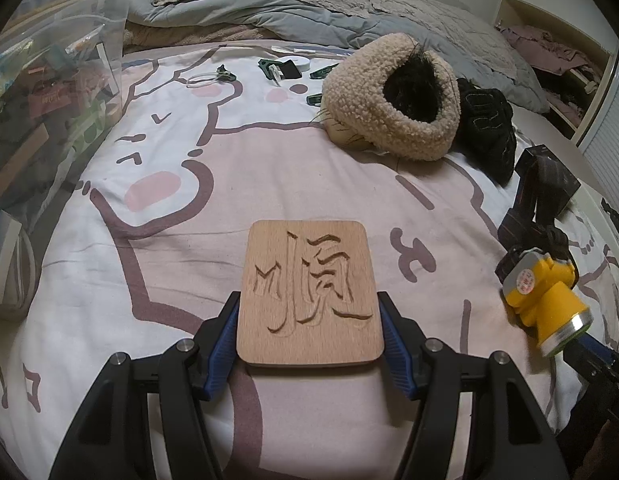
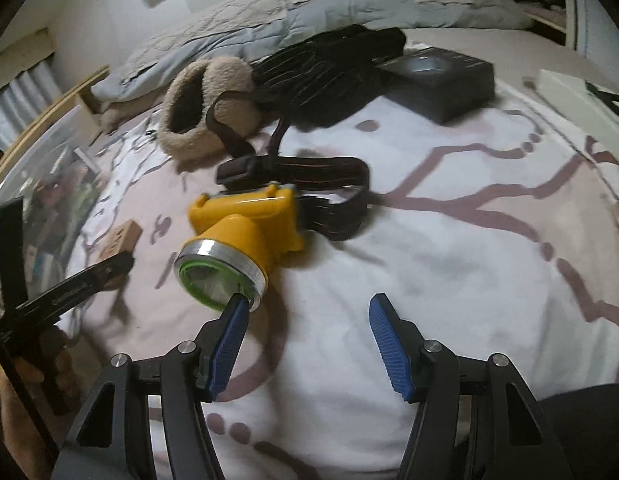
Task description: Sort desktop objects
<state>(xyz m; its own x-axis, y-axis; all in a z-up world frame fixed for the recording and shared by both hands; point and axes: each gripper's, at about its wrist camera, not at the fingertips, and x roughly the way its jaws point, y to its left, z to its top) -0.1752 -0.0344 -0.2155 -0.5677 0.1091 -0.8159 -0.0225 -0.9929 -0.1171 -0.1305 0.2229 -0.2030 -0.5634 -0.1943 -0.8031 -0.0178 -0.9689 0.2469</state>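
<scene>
While the left tongs (image 1: 309, 320) are clenched on the wooden plaque (image 1: 308, 294) by its two side edges, holding it above the bed sheet (image 1: 169, 260), the right tongs (image 2: 305, 344) stand released with nothing between their pads. The yellow headlamp (image 2: 237, 236) lies on the sheet just ahead of them, its lens (image 2: 217, 280) touching or nearly touching the left-hand pad; I cannot tell which.

My reading is that sorting is under way: the plaque is picked and awaits delivery, most likely to the clear bin (image 1: 49, 92) far to the left, which already holds a jumble of things. That move calls for carrying the plaque level across the sheet and over the bin's rim without loosening the grip on its smooth edges. For the right tongs, the headlamp looks like the next pick; they would need to shift sideways so the body sits between the pads, since only the lens rim is at one pad now.

Its dark strap (image 2: 321, 184) trails back toward the fleecy hat (image 2: 205, 108) and the black garment (image 2: 329, 76), and could snag on lifting. A black box (image 2: 441, 80) sits beyond, well apart. Small clips (image 1: 225, 76) and a white roll (image 1: 293, 62) lie near the grey quilt (image 1: 249, 12), out of the way.
</scene>
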